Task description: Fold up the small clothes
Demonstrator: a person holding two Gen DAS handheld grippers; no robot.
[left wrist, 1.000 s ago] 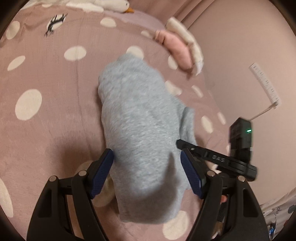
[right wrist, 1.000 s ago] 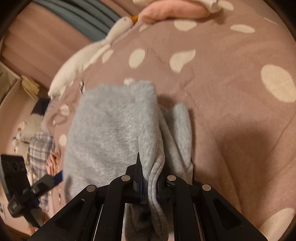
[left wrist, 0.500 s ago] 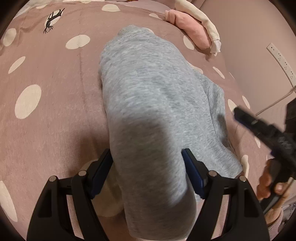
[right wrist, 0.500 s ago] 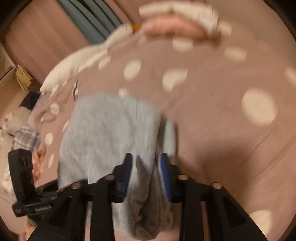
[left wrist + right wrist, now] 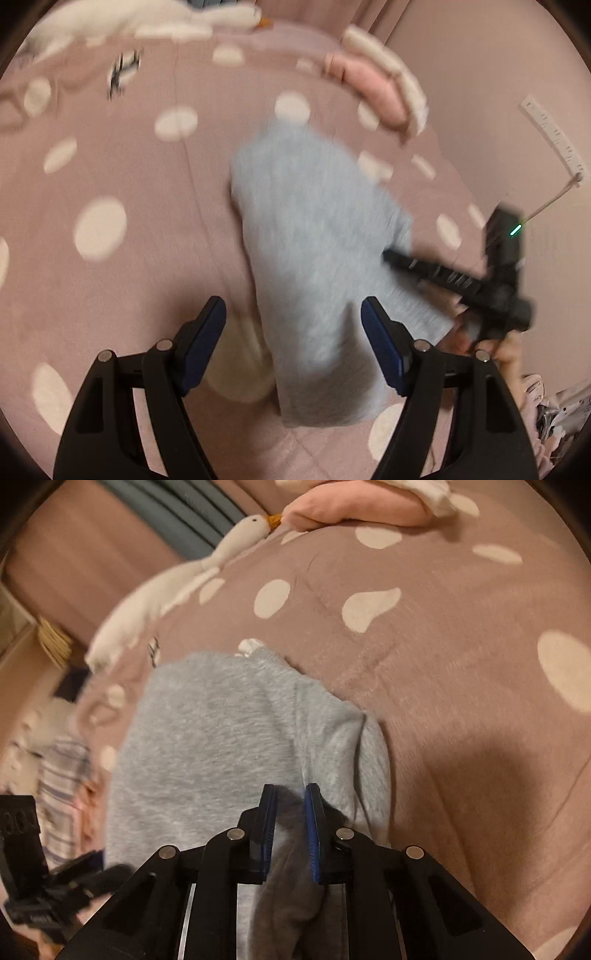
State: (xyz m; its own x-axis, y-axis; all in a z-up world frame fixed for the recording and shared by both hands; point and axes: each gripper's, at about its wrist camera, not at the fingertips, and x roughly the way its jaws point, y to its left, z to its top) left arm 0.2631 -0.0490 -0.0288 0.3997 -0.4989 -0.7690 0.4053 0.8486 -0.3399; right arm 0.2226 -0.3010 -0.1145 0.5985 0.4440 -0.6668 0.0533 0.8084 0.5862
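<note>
One grey garment (image 5: 317, 258) lies folded on the pink spotted bedcover (image 5: 122, 177), near the middle of the bed, and two grippers work at its near end. One white goose toy (image 5: 177, 587) lies along the far edge of the cover, and one pink roll of cloth (image 5: 354, 507) sits just past its beak, with a white piece against it.

The left gripper (image 5: 293, 332) has its jaws standing wide apart; the near part of the grey garment passes between the blue pads (image 5: 380, 339) but they do not press on it, with a clear gap on the left side.

The right gripper (image 5: 290, 825) has its jaws closing, drawn near to each other with a narrow gap, and a fold of the garment's edge bunches up between them. Whether the pads squeeze it firmly is hard to tell. In the left view this gripper (image 5: 391, 256) touches the garment's right side, with the person's hand (image 5: 509, 350) behind it
</note>
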